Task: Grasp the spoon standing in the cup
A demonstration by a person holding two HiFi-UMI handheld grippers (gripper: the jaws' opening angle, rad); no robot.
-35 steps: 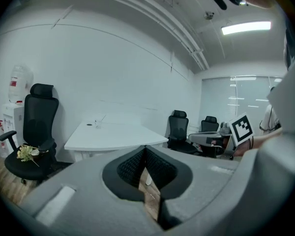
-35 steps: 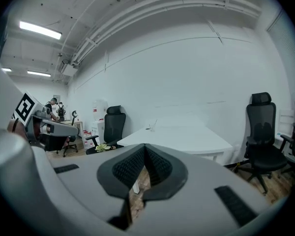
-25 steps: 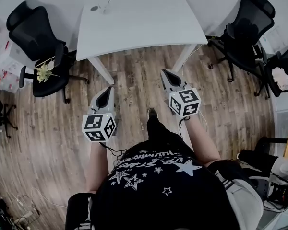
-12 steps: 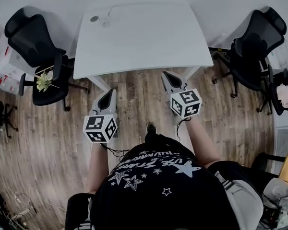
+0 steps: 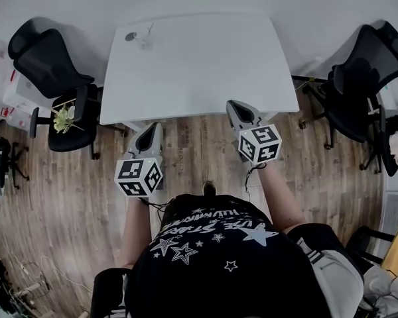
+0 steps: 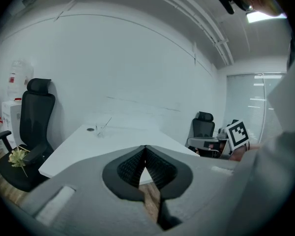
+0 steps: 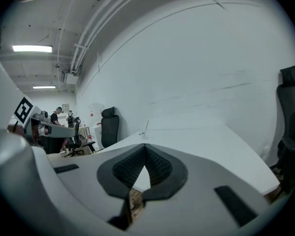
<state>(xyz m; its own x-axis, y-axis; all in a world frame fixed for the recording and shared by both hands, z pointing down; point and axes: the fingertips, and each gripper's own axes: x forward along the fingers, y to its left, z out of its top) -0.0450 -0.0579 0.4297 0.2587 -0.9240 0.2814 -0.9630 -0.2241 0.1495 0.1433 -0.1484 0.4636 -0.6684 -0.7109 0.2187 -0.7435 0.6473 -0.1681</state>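
A small clear cup [image 5: 143, 40] with a thin spoon [image 5: 148, 30] standing in it sits near the far left corner of the white table [image 5: 199, 65]. It also shows as a tiny cup [image 6: 101, 130] in the left gripper view and as a cup [image 7: 144, 133] with the spoon [image 7: 146, 127] leaning in the right gripper view. My left gripper [image 5: 152, 126] hangs over the wooden floor just short of the table's near edge, jaws shut and empty [image 6: 145, 147]. My right gripper [image 5: 233, 105] reaches the near edge, also shut on nothing [image 7: 145, 146]. Both are far from the cup.
A small dark round thing [image 5: 130, 36] lies left of the cup. A black office chair [image 5: 50, 55] with a sprig of flowers [image 5: 64, 116] stands left of the table; more black chairs [image 5: 361, 78] stand at the right. People stand far off in the right gripper view.
The table has come nearer in the head view as the person walked toward it. Both grippers travelled forward with the person, still shut and side by side.
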